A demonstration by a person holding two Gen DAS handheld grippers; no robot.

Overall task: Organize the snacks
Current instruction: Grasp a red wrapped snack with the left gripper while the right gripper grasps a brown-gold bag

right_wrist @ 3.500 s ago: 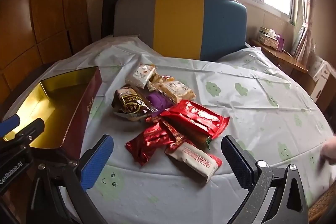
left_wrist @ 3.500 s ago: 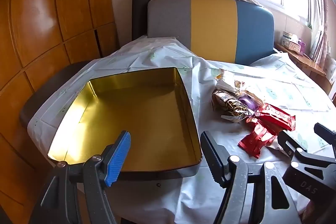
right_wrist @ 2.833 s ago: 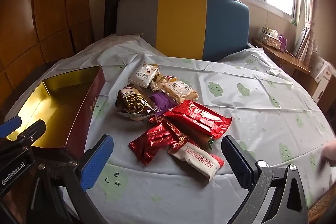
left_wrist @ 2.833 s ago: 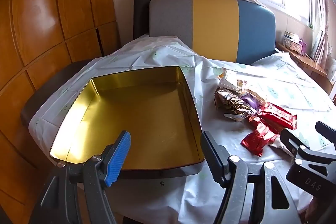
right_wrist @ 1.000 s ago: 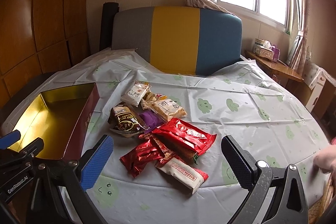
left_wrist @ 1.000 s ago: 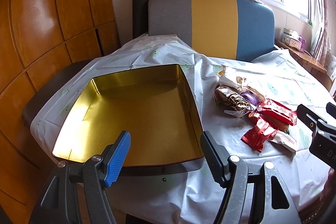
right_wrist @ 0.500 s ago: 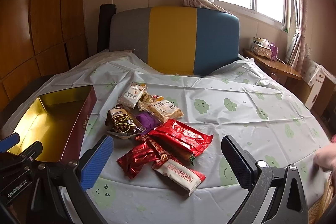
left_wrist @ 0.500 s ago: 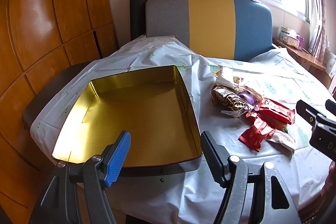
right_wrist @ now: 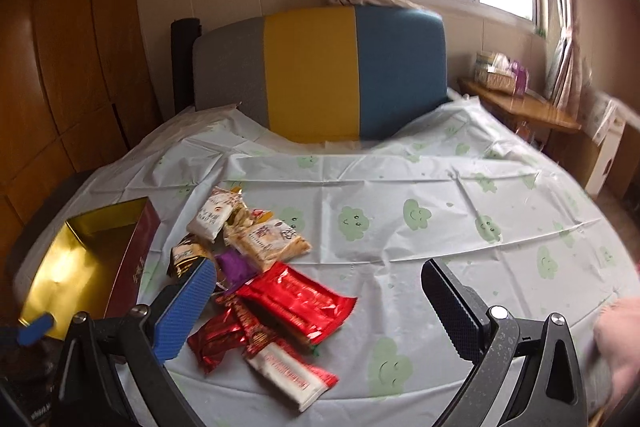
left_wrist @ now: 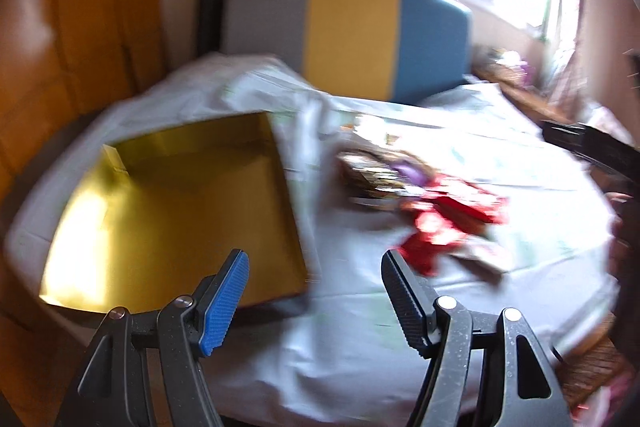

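- Right gripper (right_wrist: 316,301): jaws wide apart, holding nothing, low in the frame above the tablecloth (right_wrist: 440,195), with the snack pile showing between and beyond its fingers.
- Left gripper (left_wrist: 316,287): jaws likewise apart and empty, at the bottom centre of a heavily blurred left wrist view; it sits near the tin's near right corner.
- Gold-lined tin (right_wrist: 80,267): open, at lower left of the right wrist view; its interior (left_wrist: 172,203) appears to hold no snack.
- Snack pile (right_wrist: 260,267): lying on the cloth just beside the tin, lower centre. Red packets (right_wrist: 296,301) overlap a white-and-red bar (right_wrist: 292,373); pale biscuit packs (right_wrist: 268,239) and a purple sweet (right_wrist: 236,267) sit behind.
- Progress, judged: nothing packed yet; every visible snack remains outside the tin, so all picking and placing is outstanding.
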